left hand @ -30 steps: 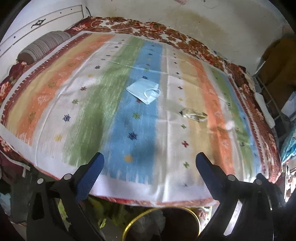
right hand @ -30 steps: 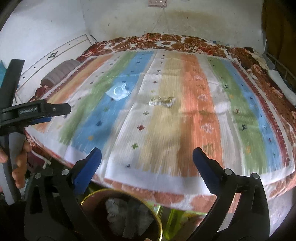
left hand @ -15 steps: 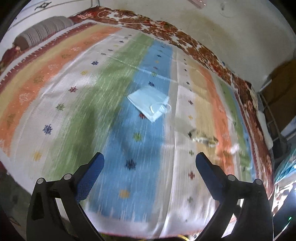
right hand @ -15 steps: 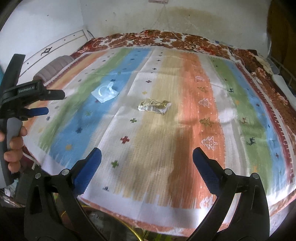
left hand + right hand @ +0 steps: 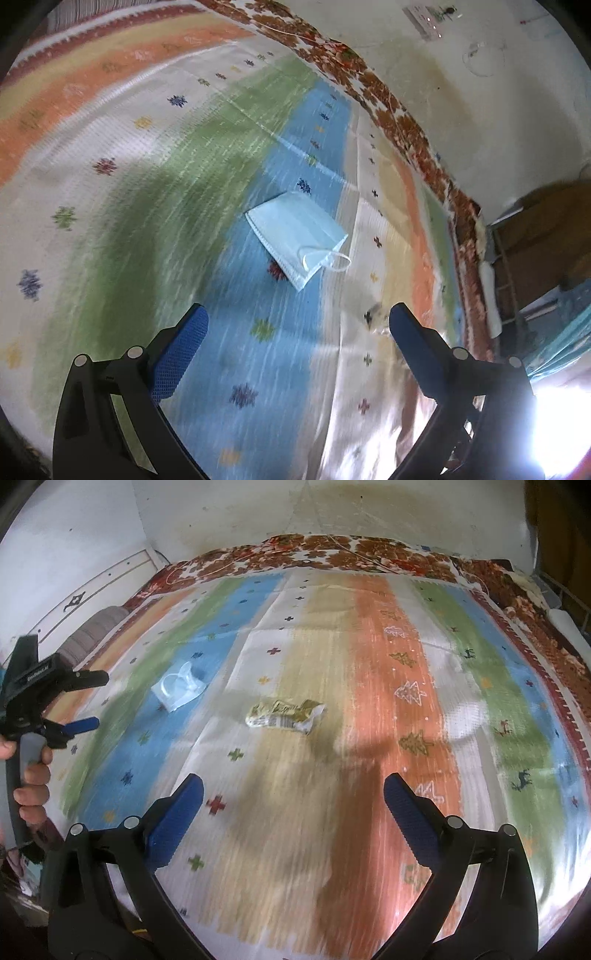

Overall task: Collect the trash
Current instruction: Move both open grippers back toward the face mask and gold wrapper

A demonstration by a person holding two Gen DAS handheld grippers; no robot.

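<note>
While blur smears the woven striped blanket [image 5: 369, 701], a pleated blue mask [image 5: 295, 236] and crinkled foil wrapper [image 5: 284, 716] lie flat there, apart; left gripper [image 5: 295, 317] and right gripper [image 5: 291, 790] gape empty.

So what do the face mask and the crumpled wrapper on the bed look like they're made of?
The face mask looks like soft, matte, pale blue non-woven fabric, with pleats, a stitched edge and a thin white ear loop. The wrapper looks like thin glossy plastic or foil film: gold print, sharp creases and shiny spots. Blur leaves that open.
</note>
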